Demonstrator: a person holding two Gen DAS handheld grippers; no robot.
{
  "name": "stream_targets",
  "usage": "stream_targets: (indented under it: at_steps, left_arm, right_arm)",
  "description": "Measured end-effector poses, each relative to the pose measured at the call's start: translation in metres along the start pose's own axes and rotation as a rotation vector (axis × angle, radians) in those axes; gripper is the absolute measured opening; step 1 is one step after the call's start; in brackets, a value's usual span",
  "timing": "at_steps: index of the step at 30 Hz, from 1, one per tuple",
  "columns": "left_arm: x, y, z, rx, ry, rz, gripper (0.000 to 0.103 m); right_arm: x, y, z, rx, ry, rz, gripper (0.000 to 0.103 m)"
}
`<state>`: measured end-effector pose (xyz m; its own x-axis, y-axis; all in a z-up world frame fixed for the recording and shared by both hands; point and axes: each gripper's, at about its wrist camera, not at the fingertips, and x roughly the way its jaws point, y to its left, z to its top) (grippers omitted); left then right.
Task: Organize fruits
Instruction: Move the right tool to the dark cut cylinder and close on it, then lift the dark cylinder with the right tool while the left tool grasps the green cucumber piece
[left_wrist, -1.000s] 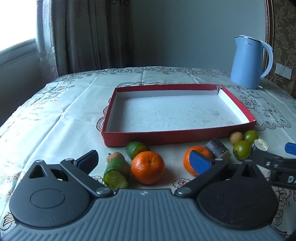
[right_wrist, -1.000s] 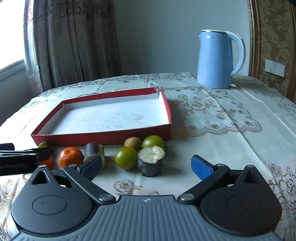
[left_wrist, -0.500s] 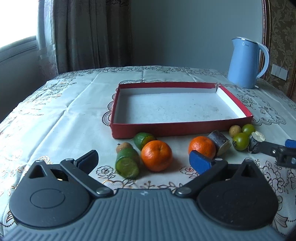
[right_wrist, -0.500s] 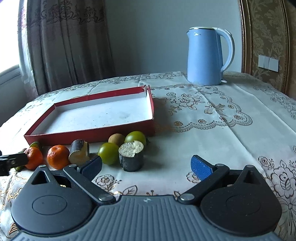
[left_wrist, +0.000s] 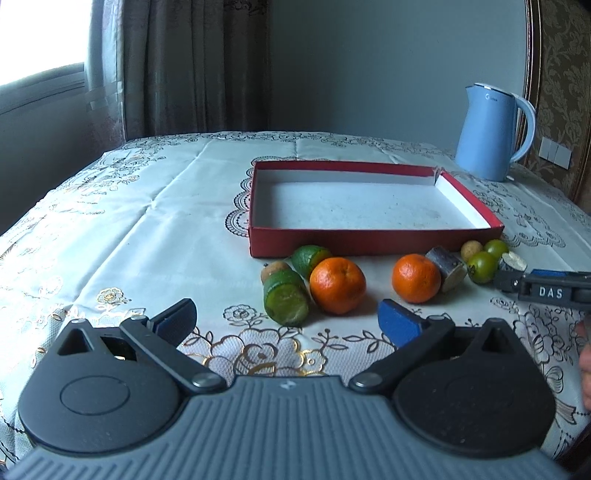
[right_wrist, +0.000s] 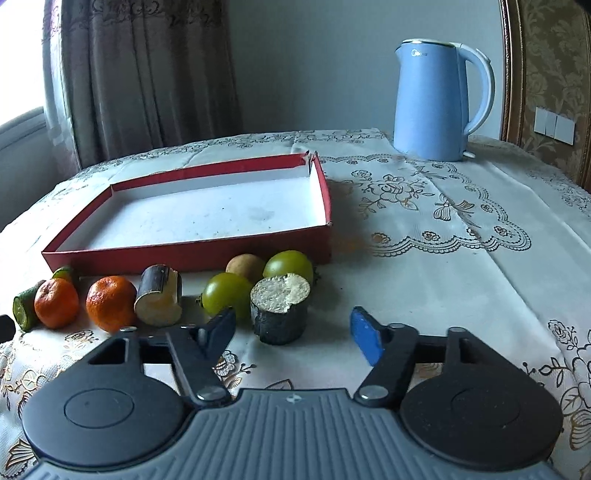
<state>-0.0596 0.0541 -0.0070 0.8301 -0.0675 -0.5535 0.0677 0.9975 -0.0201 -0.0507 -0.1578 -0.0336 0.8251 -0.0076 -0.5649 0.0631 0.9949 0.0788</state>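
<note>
left wrist view: nothing is sorted yet. the red box sits bare inside, and all the fruit lies on the tablecloth along its near wall. my left gripper is spread wide and holds nothing; my right gripper is the same, hovering just before the dark sugarcane stub. 2 dimpled round oranges, smooth green fruits, and fibrous, rough-cut ends remain.
</note>
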Motion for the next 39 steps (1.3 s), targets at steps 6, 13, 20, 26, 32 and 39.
stream_targets:
  at_steps: [6, 13, 20, 26, 32, 39]
  left_arm:
    - [0.005, -0.009, -0.002, 0.019, 0.011, -0.018, 0.103]
    - [0.009, -0.007, -0.004, 0.008, 0.021, -0.016, 0.103]
    - [0.013, -0.005, -0.004, 0.003, 0.03, -0.023, 0.103]
    - [0.013, -0.003, -0.003, -0.005, 0.021, -0.024, 0.103]
    - [0.02, 0.001, -0.001, -0.034, 0.033, -0.014, 0.103]
    - [0.027, 0.002, 0.004, -0.032, 0.046, -0.03, 0.103]
  right_arm:
    - [-0.002, 0.004, -0.002, -0.029, -0.008, 0.015, 0.052]
    - [0.0, 0.006, -0.003, -0.046, -0.004, 0.049, 0.048]
    - [0.001, 0.008, -0.002, -0.067, -0.018, 0.056, 0.045]
    - [0.005, 0.001, -0.001, -0.051, -0.007, 0.032, 0.045]
    - [0.015, 0.001, 0.004, -0.044, -0.013, 0.038, 0.033]
    - [0.016, -0.002, 0.004, -0.025, -0.013, 0.046, 0.033]
